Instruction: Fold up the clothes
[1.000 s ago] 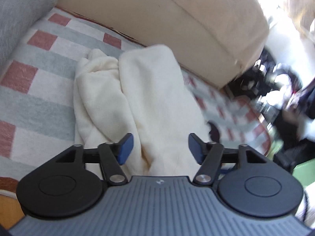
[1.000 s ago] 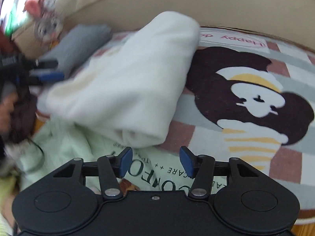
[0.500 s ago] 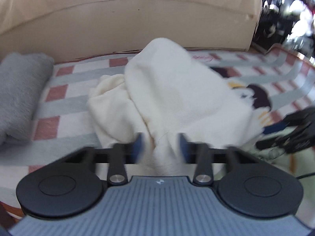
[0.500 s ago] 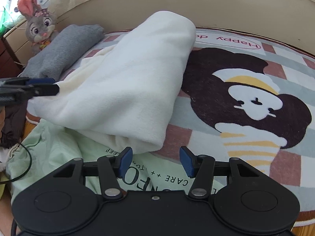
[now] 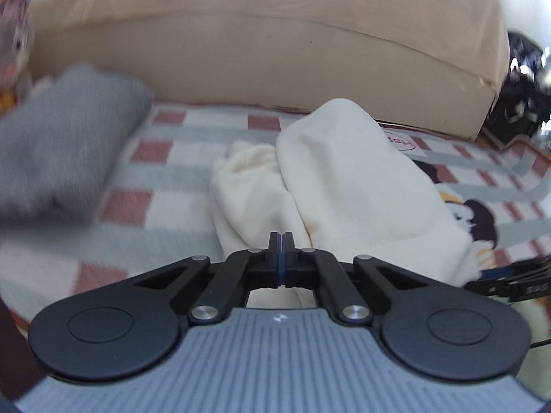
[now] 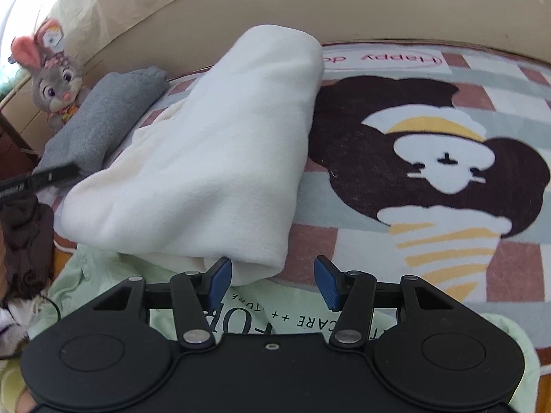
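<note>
Where fleecy cream garment [image 6: 213, 158] bunches (soft), checked rug [image 6: 509, 103]

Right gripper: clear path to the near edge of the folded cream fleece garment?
Probably yes. The right gripper is open, and the folded cream fleece garment has its near edge just ahead of the fingertips, nothing between. The left gripper sits off its far side.

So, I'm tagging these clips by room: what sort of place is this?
Most likely a home living room or child's room: a beige sofa backs a cartoon checkered rug, a plush bunny sits by it, and folded laundry lies on the rug.
</note>
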Available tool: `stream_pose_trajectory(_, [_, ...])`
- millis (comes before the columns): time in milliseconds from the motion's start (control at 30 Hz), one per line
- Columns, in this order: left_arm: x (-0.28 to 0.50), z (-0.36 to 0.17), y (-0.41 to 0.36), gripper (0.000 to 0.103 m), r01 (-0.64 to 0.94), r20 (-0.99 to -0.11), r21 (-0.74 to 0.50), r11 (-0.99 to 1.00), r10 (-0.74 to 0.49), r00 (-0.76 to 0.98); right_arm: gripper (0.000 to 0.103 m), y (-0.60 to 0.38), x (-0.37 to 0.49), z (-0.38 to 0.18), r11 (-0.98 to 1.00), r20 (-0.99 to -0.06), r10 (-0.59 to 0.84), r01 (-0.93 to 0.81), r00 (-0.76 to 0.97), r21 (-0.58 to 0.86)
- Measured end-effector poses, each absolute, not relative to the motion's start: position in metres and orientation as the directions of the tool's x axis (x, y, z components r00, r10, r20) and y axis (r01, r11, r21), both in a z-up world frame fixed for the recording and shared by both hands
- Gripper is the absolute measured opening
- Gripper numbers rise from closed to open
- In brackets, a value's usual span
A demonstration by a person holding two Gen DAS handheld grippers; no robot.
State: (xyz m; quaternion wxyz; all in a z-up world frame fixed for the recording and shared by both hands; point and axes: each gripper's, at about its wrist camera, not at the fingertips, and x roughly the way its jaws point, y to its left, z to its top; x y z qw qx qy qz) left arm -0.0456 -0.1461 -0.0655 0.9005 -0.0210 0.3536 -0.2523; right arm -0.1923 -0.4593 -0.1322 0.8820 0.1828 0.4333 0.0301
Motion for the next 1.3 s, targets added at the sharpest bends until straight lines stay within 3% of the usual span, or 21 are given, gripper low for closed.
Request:
stream_pose_trajectory(100, [-0.047, -0.066, -0.139, 0.000, 0.426, -0.609, -0.321, 0.846, -0.529, 0.591, 0.058, -0.462, -0.196, -0.124, 0.924, -0.725, 0.209, 0.109, 0.657, 0.366])
stream_pose_trajectory(167, [-0.050, -0.068, -0.136, 0.000, 0.403, -0.607, -0.348, 0.846, -0.531, 0.591, 0.058, -0.457, -0.199, -0.104, 0.922, -0.634, 0.251, 0.018, 0.731, 0.386])
stream_pose_trajectory(267, [-0.050, -0.078, -0.131, 0.000, 0.361, -0.632, -0.362, 0.859, -0.511, 0.583, 0.058, -0.442, -0.180, -0.076, 0.898, -0.527, 0.361, -0.134, 0.769, 0.420])
stream_pose_trajectory(367, [-0.043, -0.091, -0.129, 0.002, 0.311, -0.687, -0.362, 0.879, -0.477, 0.548, 0.057, -0.419, -0.137, -0.078, 0.820, -0.491, 0.511, -0.229, 0.706, 0.524])
stream_pose_trajectory(400, [-0.042, -0.095, -0.127, 0.002, 0.298, -0.692, -0.373, 0.879, -0.477, 0.542, 0.054, -0.408, -0.123, -0.082, 0.788, -0.482, 0.554, -0.241, 0.679, 0.567])
stream_pose_trajectory(500, [-0.039, -0.102, -0.119, 0.003, 0.270, -0.695, -0.398, 0.876, -0.481, 0.535, 0.026, -0.376, -0.085, -0.103, 0.732, -0.515, 0.639, -0.243, 0.572, 0.637])
stream_pose_trajectory(567, [-0.039, -0.105, -0.116, 0.003, 0.257, -0.702, -0.398, 0.881, -0.472, 0.533, 0.025, -0.360, -0.073, -0.115, 0.713, -0.528, 0.663, -0.232, 0.531, 0.662])
stream_pose_trajectory(600, [-0.038, -0.107, -0.114, 0.003, 0.250, -0.705, -0.397, 0.883, -0.468, 0.532, 0.007, -0.356, -0.075, -0.116, 0.720, -0.533, 0.655, -0.229, 0.536, 0.655])
stream_pose_trajectory(633, [-0.038, -0.108, -0.112, 0.003, 0.244, -0.708, -0.397, 0.885, -0.465, 0.532, 0.003, -0.353, -0.077, -0.118, 0.728, -0.536, 0.646, -0.228, 0.543, 0.647])
stream_pose_trajectory(733, [-0.036, -0.107, -0.107, 0.003, 0.232, -0.705, -0.410, 0.882, -0.468, 0.533, 0.003, -0.361, -0.104, -0.109, 0.722, -0.479, 0.633, -0.242, 0.608, 0.648])
stream_pose_trajectory(900, [-0.034, -0.102, -0.105, 0.003, 0.233, -0.692, -0.423, 0.875, -0.479, 0.540, 0.003, -0.407, -0.149, -0.085, 0.818, -0.506, 0.478, -0.154, 0.718, 0.554])
stream_pose_trajectory(1033, [-0.037, -0.097, -0.110, 0.003, 0.267, -0.687, -0.406, 0.874, -0.485, 0.542, 0.003, -0.456, -0.189, -0.076, 0.913, -0.614, 0.229, 0.052, 0.755, 0.404])
stream_pose_trajectory(1067, [-0.038, -0.095, -0.111, 0.003, 0.279, -0.684, -0.407, 0.870, -0.493, 0.539, 0.003, -0.469, -0.199, -0.074, 0.931, -0.641, 0.147, 0.114, 0.753, 0.348])
stream_pose_trajectory(1133, [-0.039, -0.093, -0.115, 0.007, 0.309, -0.674, -0.424, 0.851, -0.525, 0.520, 0.004, -0.481, -0.213, -0.080, 0.959, -0.730, -0.198, 0.285, 0.654, -0.005])
stream_pose_trajectory(1167, [-0.039, -0.092, -0.119, 0.010, 0.326, -0.669, -0.434, 0.840, -0.542, 0.507, 0.008, -0.483, -0.217, -0.089, 0.912, -0.727, -0.389, 0.349, 0.566, -0.215])
stream_pose_trajectory(1200, [-0.039, -0.092, -0.122, 0.017, 0.341, -0.666, -0.442, 0.830, -0.558, 0.494, 0.011, -0.482, -0.223, -0.096, 0.873, -0.689, -0.486, 0.345, 0.538, -0.346])
stream_pose_trajectory(1233, [-0.039, -0.091, -0.126, 0.021, 0.352, -0.669, -0.445, 0.824, -0.567, 0.481, 0.021, -0.479, -0.228, -0.102, 0.824, -0.639, -0.566, 0.329, 0.521, -0.461])
stream_pose_trajectory(1267, [-0.039, -0.091, -0.130, 0.030, 0.359, -0.673, -0.440, 0.823, -0.567, 0.475, 0.028, -0.476, -0.234, -0.102, 0.837, -0.635, -0.543, 0.295, 0.550, -0.461])
stream_pose_trajectory(1300, [-0.040, -0.091, -0.132, 0.034, 0.363, -0.678, -0.433, 0.825, -0.563, 0.472, 0.047, -0.471, -0.238, -0.099, 0.887, -0.662, -0.456, 0.251, 0.595, -0.386])
